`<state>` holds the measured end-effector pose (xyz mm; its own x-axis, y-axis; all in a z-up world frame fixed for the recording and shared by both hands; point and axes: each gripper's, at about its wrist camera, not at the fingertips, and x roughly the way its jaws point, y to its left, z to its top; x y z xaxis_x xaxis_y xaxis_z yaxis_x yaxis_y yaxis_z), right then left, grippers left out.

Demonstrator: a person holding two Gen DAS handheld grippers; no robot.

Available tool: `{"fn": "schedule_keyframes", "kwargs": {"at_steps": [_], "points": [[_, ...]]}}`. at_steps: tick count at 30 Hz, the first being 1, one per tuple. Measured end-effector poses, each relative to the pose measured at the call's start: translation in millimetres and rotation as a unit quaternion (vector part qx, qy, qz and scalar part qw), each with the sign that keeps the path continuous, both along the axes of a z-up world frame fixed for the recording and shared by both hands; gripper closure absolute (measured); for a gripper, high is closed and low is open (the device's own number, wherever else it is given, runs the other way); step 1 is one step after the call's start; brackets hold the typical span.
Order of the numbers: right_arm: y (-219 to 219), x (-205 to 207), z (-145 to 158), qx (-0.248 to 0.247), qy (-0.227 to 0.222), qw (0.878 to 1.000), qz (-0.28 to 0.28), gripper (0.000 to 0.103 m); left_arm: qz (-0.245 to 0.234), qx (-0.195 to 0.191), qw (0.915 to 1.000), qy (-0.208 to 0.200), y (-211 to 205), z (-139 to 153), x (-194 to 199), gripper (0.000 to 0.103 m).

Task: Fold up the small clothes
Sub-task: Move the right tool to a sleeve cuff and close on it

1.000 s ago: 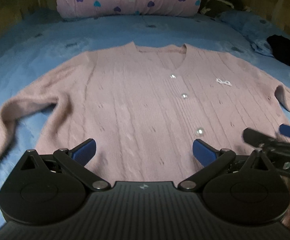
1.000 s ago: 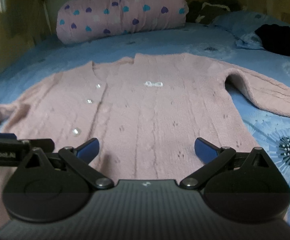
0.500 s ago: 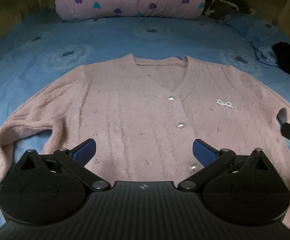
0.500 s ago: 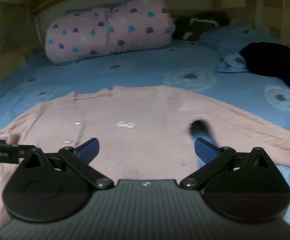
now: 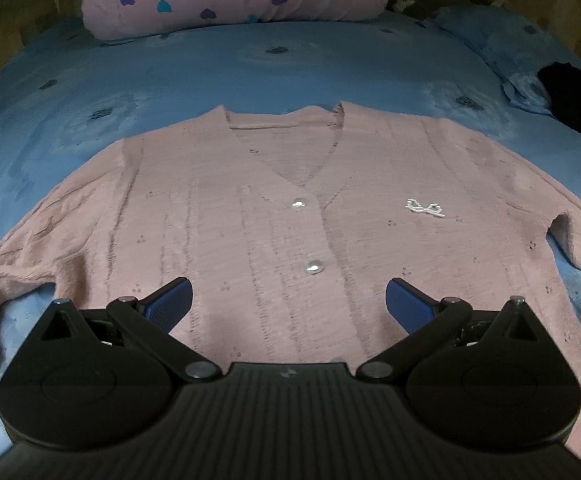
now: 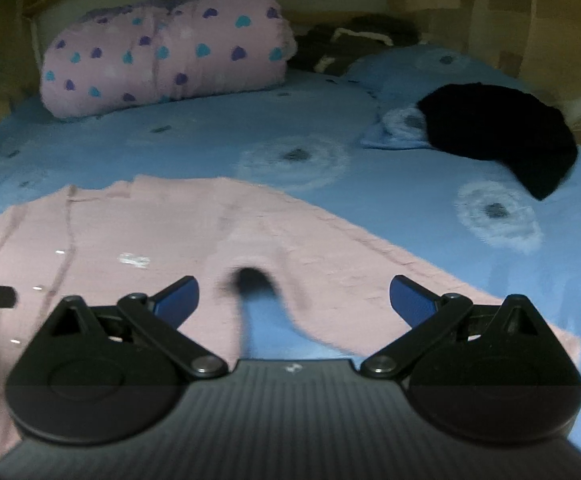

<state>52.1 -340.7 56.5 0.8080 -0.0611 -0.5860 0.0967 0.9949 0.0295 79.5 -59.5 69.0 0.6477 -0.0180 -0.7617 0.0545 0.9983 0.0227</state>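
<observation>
Across the blue flowered bed sheet [image 5: 290, 64] the pink knitted button cardigan [image 5: 250, 216] lies flat, both the left gripper [image 5: 288, 300] and right gripper [image 6: 294, 294] hovering wide open, so pinching each sleeve near its cuff should fold cleanly.

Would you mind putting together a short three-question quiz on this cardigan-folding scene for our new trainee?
1. True or false: the pink cardigan lies spread flat on the blue bedsheet, not yet folded.
2. Multiple choice: what sits on the wearer's left chest of the cardigan? A) a pocket B) a small white bow C) a zip
3. Fill in: the left gripper and right gripper both have their fingers ____, holding nothing.

Key: 1 true; 2 B; 3 open.
</observation>
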Motion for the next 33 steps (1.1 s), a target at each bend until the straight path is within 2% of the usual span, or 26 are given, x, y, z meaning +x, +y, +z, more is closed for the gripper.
{"fn": "schedule_keyframes", "kwargs": {"at_steps": [7, 15, 23, 33], "points": [[-59, 12, -15, 0.001, 0.028, 0.998, -0.050, 0.000, -0.016, 0.015, 0.9997, 0.004, -22, -10, 7, 0.000], [-103, 24, -31, -0.006, 0.056, 0.997, -0.057, 0.000, -0.023, 0.030, 0.9990, 0.022, -35, -29, 14, 0.000], [-116, 32, -57, 0.017, 0.102, 0.993, -0.051, 0.000, -0.029, 0.043, 0.9977, 0.044, -42, -46, 18, 0.000], [-119, 33, -64, 0.026, 0.100, 0.994, -0.041, 0.000, -0.025, 0.049, 0.9977, 0.039, -44, -49, 13, 0.000]]}}
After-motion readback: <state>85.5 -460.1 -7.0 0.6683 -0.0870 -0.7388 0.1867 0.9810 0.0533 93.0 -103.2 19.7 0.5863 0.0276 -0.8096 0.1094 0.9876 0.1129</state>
